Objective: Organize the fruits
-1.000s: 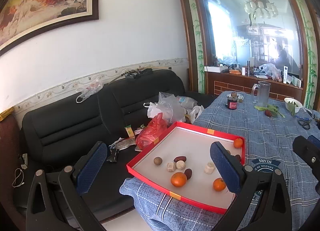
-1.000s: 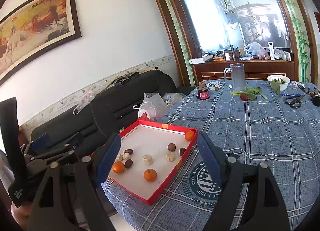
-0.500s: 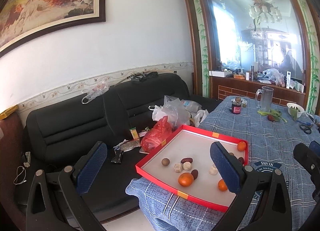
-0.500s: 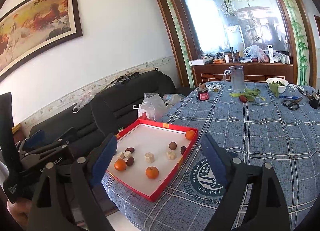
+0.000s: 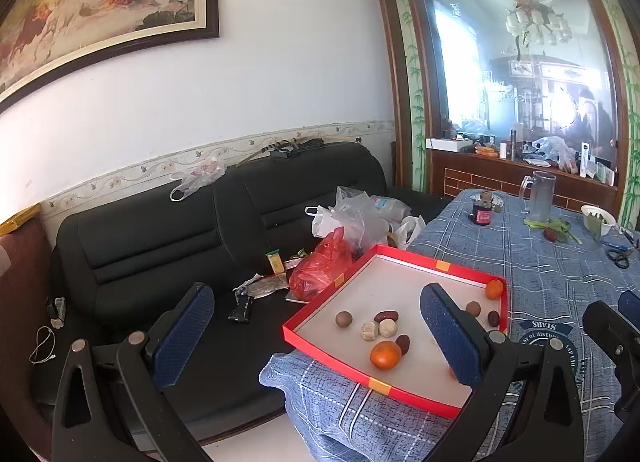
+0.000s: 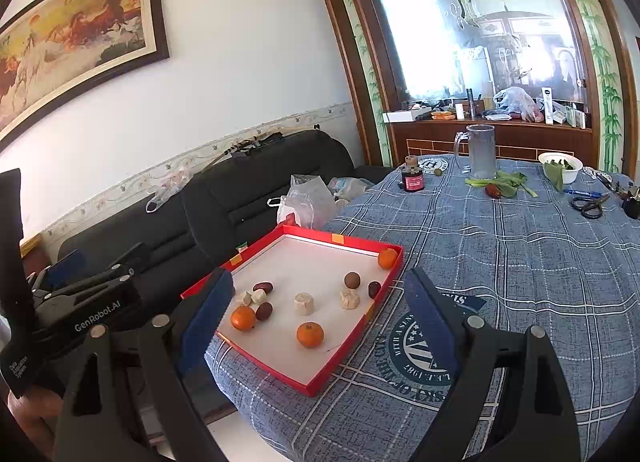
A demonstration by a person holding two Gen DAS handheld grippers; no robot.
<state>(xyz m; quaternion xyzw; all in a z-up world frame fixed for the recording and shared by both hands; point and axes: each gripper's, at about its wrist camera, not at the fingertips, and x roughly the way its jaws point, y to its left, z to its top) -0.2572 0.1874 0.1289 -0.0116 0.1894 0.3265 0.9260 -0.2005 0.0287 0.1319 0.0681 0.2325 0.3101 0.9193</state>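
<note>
both grippers, left (image 5: 316,336) and right (image 6: 320,318), hang above the table (image 6: 520,262) with jaws wide apart, holding nothing. the fruits, three oranges (image 6: 310,334) among them, lie scattered in the red tray (image 6: 320,376) at the table's corner.

Tray (image 6: 352,350) sits on the table (image 6: 520,262) at lower centre of the right wrist frame, fruits (image 6: 310,334) scattered inside, sofa (image 6: 224,201) behind it at left, mug (image 6: 480,155) and scissors (image 6: 591,203) on the table's far side, upper right.
</note>
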